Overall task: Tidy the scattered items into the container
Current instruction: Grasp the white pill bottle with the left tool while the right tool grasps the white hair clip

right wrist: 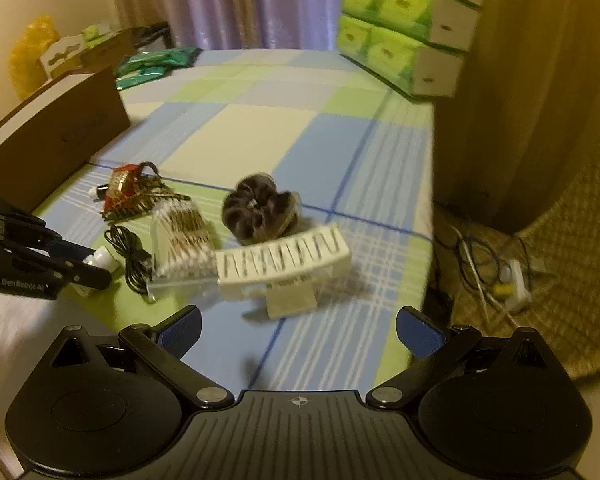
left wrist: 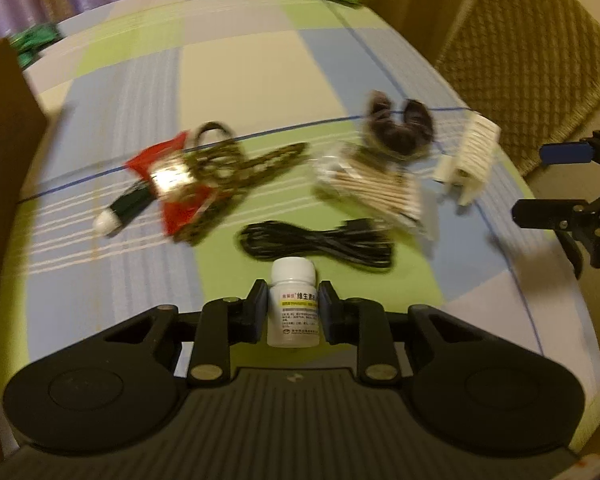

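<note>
Checked cloth (left wrist: 228,76) covers table. Left gripper (left wrist: 293,308) clamps white pill bottle (left wrist: 293,304), likely for carrying to brown box (right wrist: 56,136), far left of bottle. Right gripper (right wrist: 298,326) spread wide, empty, facing white rack (right wrist: 284,260).
</note>
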Demonstrator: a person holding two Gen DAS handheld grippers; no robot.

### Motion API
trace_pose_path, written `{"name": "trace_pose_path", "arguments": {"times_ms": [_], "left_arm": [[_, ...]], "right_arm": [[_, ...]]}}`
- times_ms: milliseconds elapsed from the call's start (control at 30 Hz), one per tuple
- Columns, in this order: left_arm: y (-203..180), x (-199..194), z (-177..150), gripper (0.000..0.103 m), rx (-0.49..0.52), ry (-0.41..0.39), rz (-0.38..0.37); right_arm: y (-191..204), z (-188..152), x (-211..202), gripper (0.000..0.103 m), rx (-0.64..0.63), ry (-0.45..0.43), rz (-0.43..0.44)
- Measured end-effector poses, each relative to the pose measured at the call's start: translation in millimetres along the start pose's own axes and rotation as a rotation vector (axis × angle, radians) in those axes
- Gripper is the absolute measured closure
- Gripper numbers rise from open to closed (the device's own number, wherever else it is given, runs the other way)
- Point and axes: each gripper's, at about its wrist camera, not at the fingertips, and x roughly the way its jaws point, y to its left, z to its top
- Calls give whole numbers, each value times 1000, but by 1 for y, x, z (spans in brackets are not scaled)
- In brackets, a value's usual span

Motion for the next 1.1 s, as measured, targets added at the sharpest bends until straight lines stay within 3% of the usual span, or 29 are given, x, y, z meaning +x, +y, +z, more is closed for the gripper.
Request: {"name": "trace_pose_path", "arguments": {"times_ms": [267, 500, 567, 767, 1100], "left_arm": [[40, -9, -8, 81, -97, 5, 68], [47, -13, -19, 80, -135, 11, 77], [44, -13, -20, 80, -123, 4, 84], [42, -11, -18, 80, -103, -2, 85], [40, -15, -23, 81, -88, -3, 70]], "right_arm": [[3, 15, 24, 2, -94, -7, 43], [3, 20, 43, 3, -158, -2, 48], [4, 21, 44, 18, -178, 8, 56], [9, 18, 38, 20, -168, 11, 38], [15, 15, 0, 20, -37, -20, -3]]}}
